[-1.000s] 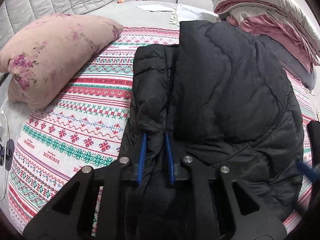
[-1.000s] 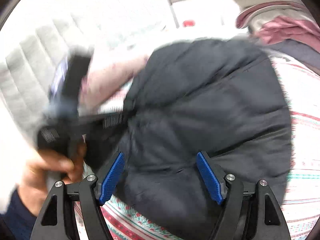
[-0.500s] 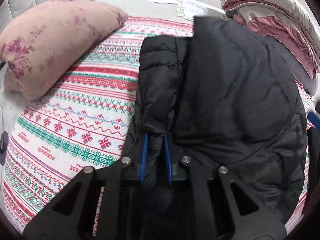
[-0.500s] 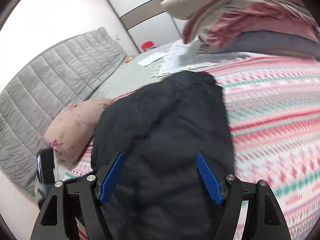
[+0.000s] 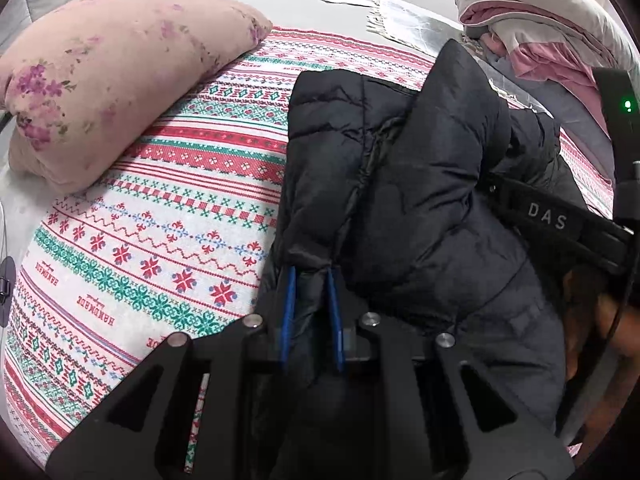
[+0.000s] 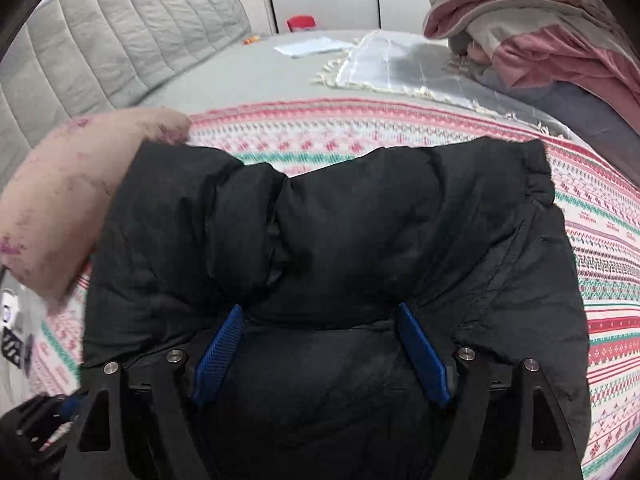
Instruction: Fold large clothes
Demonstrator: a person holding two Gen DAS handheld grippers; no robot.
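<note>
A black puffer jacket (image 5: 400,184) lies on a bed covered with a red, green and white patterned blanket (image 5: 168,208). My left gripper (image 5: 311,276) is shut on the jacket's near edge, its blue fingers pinching a fold. The jacket also fills the right wrist view (image 6: 340,232), bunched in thick folds. My right gripper (image 6: 320,316) is open, its blue fingers spread over the jacket and pressing into its near part. The right gripper's black body (image 5: 560,220) shows at the right of the left wrist view, resting across the jacket.
A pink flowered pillow (image 5: 112,76) lies left of the jacket. A pile of pink and beige bedding (image 5: 540,28) sits at the back right, by a fringed grey cloth (image 6: 400,64). A grey quilted headboard (image 6: 120,40) stands at the far left.
My right gripper swung down and came onto the jacket's near part, still open. The jacket's right side has bunched up towards the middle. My left gripper kept its hold and moved forward a little.
</note>
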